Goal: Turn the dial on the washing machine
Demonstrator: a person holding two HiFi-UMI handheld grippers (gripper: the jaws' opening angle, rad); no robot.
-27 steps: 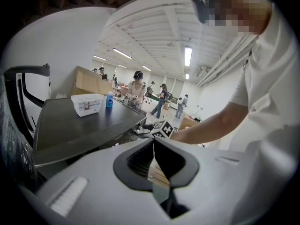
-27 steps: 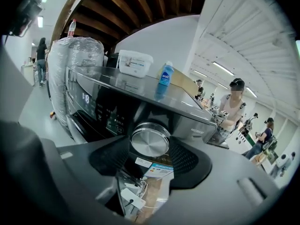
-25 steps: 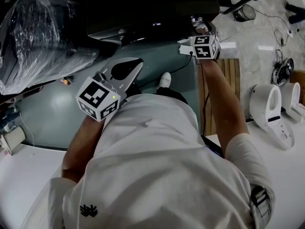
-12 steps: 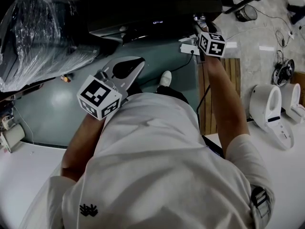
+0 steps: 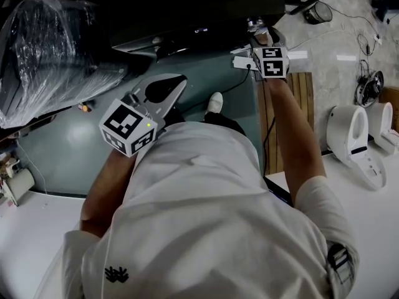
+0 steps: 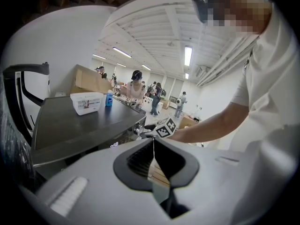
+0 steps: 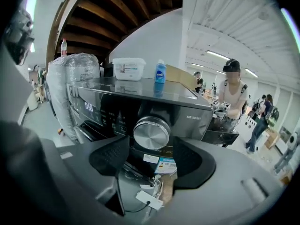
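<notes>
Wrapping of clear plastic covers a bulky bundle at the far left, beside the washer. My left gripper hangs low over the grey-green floor, well away from the machine; its grey jaws are pressed together at the tips and grip nothing. Next comes the dark, glossy front-loading washing machine, with pale digits lit on its black control panel. On its flat lid stand two containers: a white plastic tub with a closed lid, whose contents I cannot see, and just beside it an upright blue bottle. The round brushed-metal dial sits on the front panel near the machine's right edge; its flat face points straight out at me, its axis lying level and in line with my tool. I cannot make out any pointer mark on it. My right gripper is held up to it with the jaws spread wide, the dial framed in the gap between the two black pads, with no contact that I can see. Farther right, white moulded devices rest on a white table.
</notes>
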